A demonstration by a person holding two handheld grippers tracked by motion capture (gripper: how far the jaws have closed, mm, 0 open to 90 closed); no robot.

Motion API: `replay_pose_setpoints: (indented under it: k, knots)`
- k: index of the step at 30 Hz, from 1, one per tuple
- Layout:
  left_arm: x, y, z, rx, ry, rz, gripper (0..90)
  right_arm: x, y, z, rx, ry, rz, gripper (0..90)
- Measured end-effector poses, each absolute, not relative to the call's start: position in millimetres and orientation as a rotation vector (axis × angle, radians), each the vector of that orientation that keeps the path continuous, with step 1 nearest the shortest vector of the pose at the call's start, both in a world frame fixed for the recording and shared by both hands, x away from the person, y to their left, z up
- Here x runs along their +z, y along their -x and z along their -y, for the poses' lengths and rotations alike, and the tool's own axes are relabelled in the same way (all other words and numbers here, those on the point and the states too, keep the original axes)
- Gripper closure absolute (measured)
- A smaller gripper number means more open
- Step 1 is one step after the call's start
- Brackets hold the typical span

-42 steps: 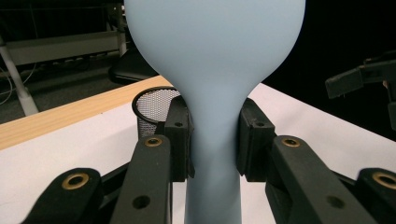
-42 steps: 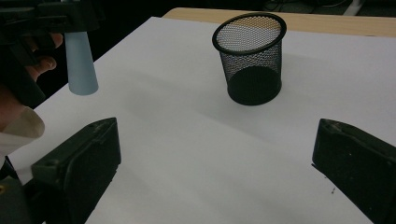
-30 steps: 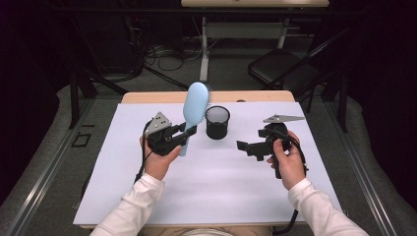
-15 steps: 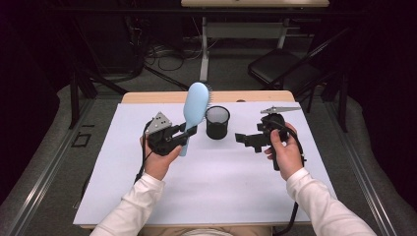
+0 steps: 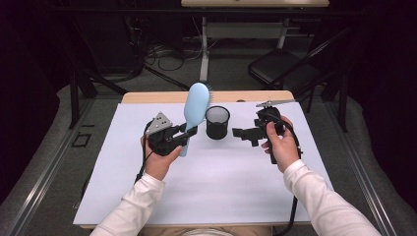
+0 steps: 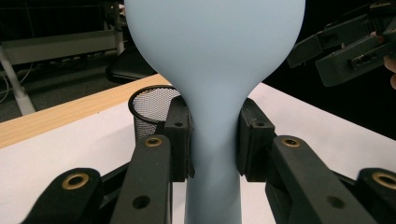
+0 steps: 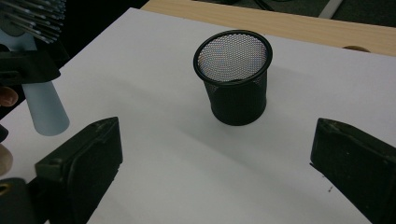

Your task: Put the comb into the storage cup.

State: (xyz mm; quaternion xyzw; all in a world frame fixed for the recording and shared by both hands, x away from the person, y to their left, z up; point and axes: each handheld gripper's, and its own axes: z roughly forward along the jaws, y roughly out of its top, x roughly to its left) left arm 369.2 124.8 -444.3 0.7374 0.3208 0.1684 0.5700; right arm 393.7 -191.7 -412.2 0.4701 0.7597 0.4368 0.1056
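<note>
Left gripper [image 5: 189,133]: clamped on pale blue hairbrush [image 5: 195,105], upright; right gripper [image 5: 242,133], jaws wide and empty, has edged toward mesh cup [image 5: 217,122] near surface's far edge, likely steadying it.

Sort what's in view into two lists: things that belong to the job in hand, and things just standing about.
In the job:
- light blue hairbrush, handle clamped by the left gripper
- black mesh cup, empty and upright on the white table cover
- right gripper, fingers wide apart, aimed at the cup

Standing about:
- black folding chair behind the table
- cables on the floor
</note>
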Motion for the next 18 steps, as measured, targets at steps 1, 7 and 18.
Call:
replay_pose_setpoints:
  k: [1, 7, 18]
  knots:
    - [-444.6, -369.3, -124.5, 0.394, -1.731, -0.755, 69.8, -411.3, -394.6, 191.1, 1.291, -1.386, -2.240, 1.8]
    - [-445.3, -369.6, -124.0, 0.393, -1.736, -0.753, 69.8, -405.7, -400.9, 186.5, 1.318, -1.404, -2.265, 1.8]
    - [-447.0, -370.3, -123.1, 0.386, -1.740, -0.752, 69.8, -396.6, -408.5, 178.0, 1.336, -1.401, -2.282, 1.8]
